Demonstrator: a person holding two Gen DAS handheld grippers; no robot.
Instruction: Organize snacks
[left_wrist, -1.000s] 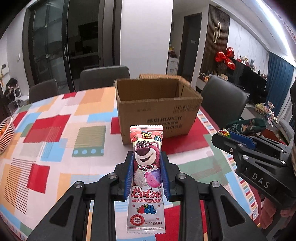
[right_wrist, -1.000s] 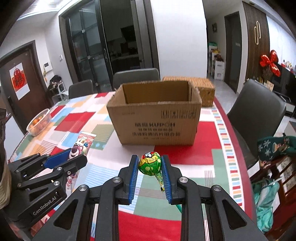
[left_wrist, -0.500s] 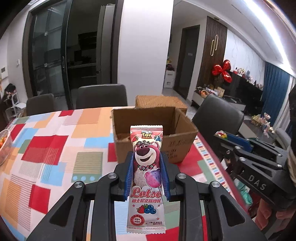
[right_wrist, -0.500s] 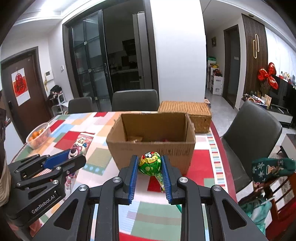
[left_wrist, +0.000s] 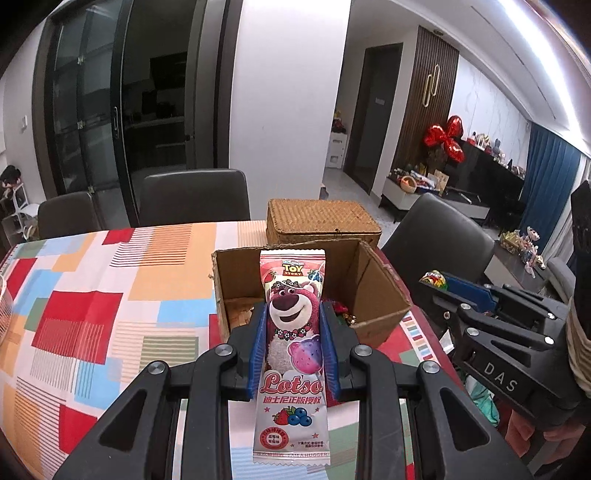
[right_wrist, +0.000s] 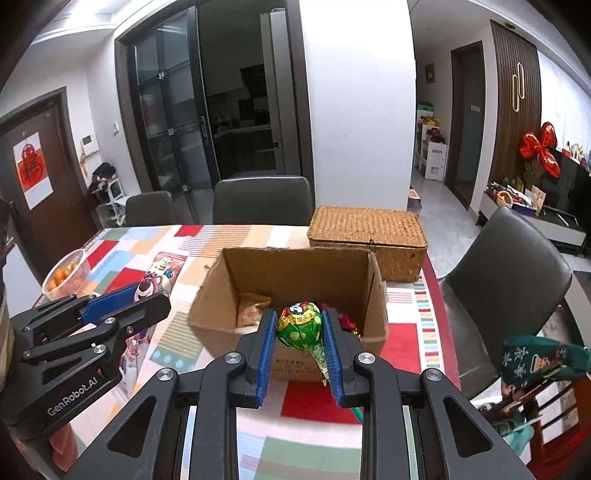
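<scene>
Above the cardboard box (right_wrist: 291, 291): left hand-held gripper (left_wrist: 293, 347) clamps Lotso snack pack (left_wrist: 291, 354), right hand-held gripper (right_wrist: 299, 332) clamps green lollipop (right_wrist: 300, 325), both poised for drop-in.

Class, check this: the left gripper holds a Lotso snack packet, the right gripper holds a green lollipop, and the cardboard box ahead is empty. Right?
Not quite: the box isn't empty. The right wrist view shows wrapped snacks inside. The rest stands.

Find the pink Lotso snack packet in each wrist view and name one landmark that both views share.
Left wrist view: the Lotso packet stands bottom centre, clamped in the left gripper.
Right wrist view: the same packet shows at left, sticking out of the left gripper.
Shared landmark: the open cardboard box on the table.
</scene>
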